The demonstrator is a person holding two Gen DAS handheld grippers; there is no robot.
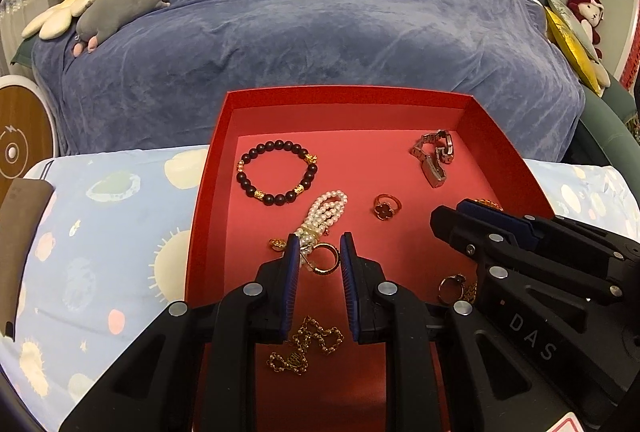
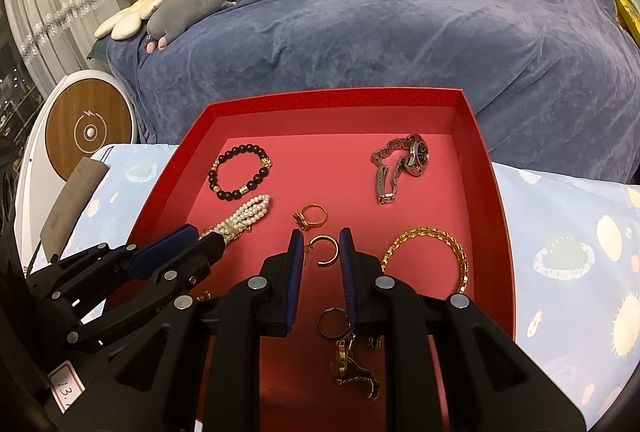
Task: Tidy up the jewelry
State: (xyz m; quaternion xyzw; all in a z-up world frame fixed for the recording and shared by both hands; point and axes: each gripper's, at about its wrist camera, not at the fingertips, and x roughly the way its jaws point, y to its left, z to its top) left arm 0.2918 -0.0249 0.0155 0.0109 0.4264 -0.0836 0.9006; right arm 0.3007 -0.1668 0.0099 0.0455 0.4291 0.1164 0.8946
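Sorting barely begun, by the look of it: every piece loose on the floor of the shallow red cardboard box [image 1: 214, 192], set on a pale blue cloth printed with planets [image 1: 120, 212].

At far left in the box, a bracelet of dark round beads with gold spacers [image 1: 242, 178]. Just right of it, a bunched multi-strand white pearl bracelet [image 1: 326, 212]. Over its near end, the left claw [image 1: 319, 238], released, jaws narrowly apart, nothing pinched. Framed in that same gap, a small gold hoop earring [image 1: 325, 271], just beside the pearls. Further right, a gold ring with a dark clover face [image 1: 385, 209], then a silver metal-link watch [image 1: 434, 160] toward the far right corner. Right claw [image 2: 320, 234] likewise released and empty, aimed at the hoop from the other side, with a gold chain-link bracelet [image 2: 452, 248] off to its right.

Probable step: choosing a first piece. Next move calls for settling on one claw for the hoop, lowering until the pads straddle only the earring, and keeping clear of the pearl strands before clenching.
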